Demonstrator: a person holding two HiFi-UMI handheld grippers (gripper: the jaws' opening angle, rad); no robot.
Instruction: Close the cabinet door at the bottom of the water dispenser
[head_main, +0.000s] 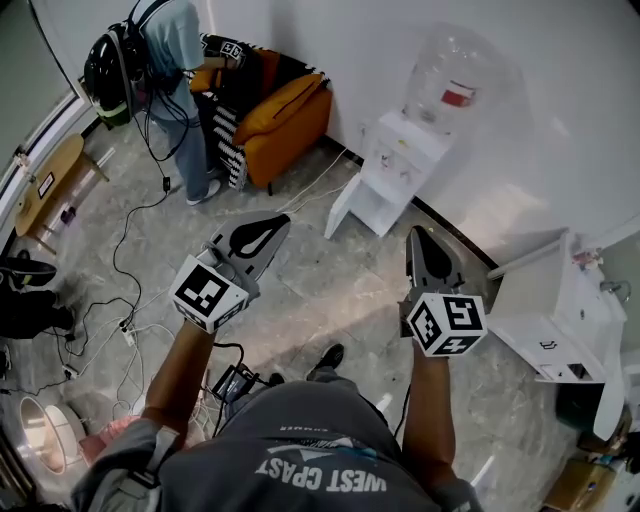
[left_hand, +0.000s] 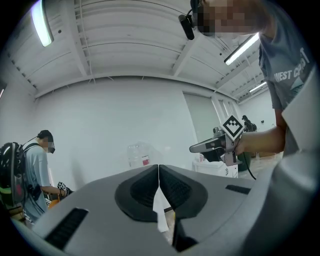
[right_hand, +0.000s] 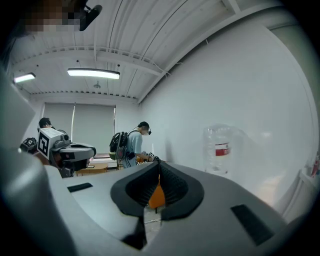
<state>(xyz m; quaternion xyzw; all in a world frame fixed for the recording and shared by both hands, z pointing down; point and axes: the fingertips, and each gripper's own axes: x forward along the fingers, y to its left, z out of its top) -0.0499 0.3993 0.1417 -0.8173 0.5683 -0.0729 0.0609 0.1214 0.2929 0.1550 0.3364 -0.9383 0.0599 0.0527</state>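
Note:
The white water dispenser (head_main: 402, 160) stands against the far wall with a clear bottle (head_main: 450, 72) on top. Its bottom cabinet door (head_main: 345, 207) hangs open, swung out to the left. Both grippers are held out over the floor, well short of the dispenser. My left gripper (head_main: 283, 219) is shut with nothing in it, and its tips (left_hand: 159, 167) meet below the bottle (left_hand: 138, 155). My right gripper (head_main: 416, 232) is shut too and holds nothing; its tips (right_hand: 159, 162) meet left of the bottle (right_hand: 220, 149).
A person (head_main: 180, 80) stands by an orange sofa (head_main: 285, 112) at the back left. White furniture (head_main: 560, 315) sits at the right. Cables (head_main: 130, 265) run over the marble floor, and a wooden table (head_main: 50, 185) is at the far left.

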